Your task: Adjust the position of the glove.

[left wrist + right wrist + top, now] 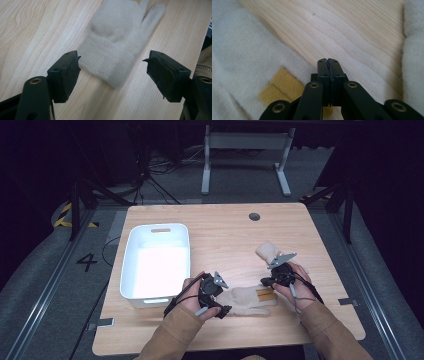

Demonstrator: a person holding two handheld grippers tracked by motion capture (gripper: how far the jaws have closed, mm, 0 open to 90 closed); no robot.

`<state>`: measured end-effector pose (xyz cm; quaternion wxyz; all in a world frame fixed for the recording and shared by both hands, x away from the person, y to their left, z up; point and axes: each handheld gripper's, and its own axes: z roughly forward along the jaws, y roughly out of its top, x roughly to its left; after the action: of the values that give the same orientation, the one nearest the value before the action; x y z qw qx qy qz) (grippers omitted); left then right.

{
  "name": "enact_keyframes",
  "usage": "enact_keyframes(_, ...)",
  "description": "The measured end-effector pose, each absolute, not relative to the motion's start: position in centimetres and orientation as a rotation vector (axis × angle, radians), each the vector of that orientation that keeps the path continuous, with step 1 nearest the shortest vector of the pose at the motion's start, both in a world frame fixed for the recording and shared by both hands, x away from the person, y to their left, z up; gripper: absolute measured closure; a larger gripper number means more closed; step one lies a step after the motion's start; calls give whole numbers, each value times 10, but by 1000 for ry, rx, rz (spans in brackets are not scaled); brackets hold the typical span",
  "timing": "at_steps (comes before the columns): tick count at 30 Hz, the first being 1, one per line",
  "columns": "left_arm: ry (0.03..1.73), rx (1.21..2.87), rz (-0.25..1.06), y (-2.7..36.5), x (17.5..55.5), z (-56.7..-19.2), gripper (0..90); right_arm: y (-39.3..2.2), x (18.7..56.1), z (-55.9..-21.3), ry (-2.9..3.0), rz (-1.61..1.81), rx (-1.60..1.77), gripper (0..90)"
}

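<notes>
Cream glove (247, 299) lies flat on the wooden table (220, 235), near the person's edge, between the two grippers. Its cuff end points toward the left gripper (214, 296) and its fingers toward the right gripper (278, 276), with mustard-yellow patches (265, 294) at the fingertips.

In the left gripper view the jaws stand wide apart, and the glove (117, 42) lies just ahead of them, cuff nearest, centred in the gap but not touched by either jaw. The picture is slightly blurred there, so the cuff's exact edge is hard to place.

In the right gripper view the jaws of the right gripper (328, 65) are pressed together with nothing between them, above bare wood. The glove (244, 57) lies beside them to the left, its yellow patches (279, 87) just beside the jaws.

A second cream glove (268, 252) lies beyond the right gripper in the high view, partly hidden by it. A white bin (131, 265) stands on the table's left part, just beside the left hand (196, 297).
</notes>
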<state>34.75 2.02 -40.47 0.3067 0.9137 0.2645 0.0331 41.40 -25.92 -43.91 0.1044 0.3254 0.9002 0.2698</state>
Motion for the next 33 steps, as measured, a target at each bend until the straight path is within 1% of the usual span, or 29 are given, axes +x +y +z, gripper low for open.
enact_keyframes(11,696,2409,76,18,351,-404,265,-265,409,-435,2647,820,995,896)
enact_keyframes(18,695,2400,72,18,352,-402,263,-275,407,-421,2581,925,1024,862)
enact_keyframes(21,697,2392,69,18,352,-402,262,-280,407,-415,2530,981,1039,808)
enact_keyframes(23,696,2390,69,18,352,-401,261,-287,407,-410,2459,1035,1071,741)
enact_keyframes(24,697,2389,68,19,352,-401,261,-287,407,-410,2459,1035,1071,741)
enact_keyframes(25,702,2383,66,19,352,-401,261,-289,407,-409,2439,1062,1083,718)
enact_keyframes(28,707,2378,69,19,352,-400,260,-297,408,-405,2382,1115,1116,693)
enact_keyframes(33,705,2375,69,20,352,-399,260,-307,409,-401,2324,1131,1128,664)
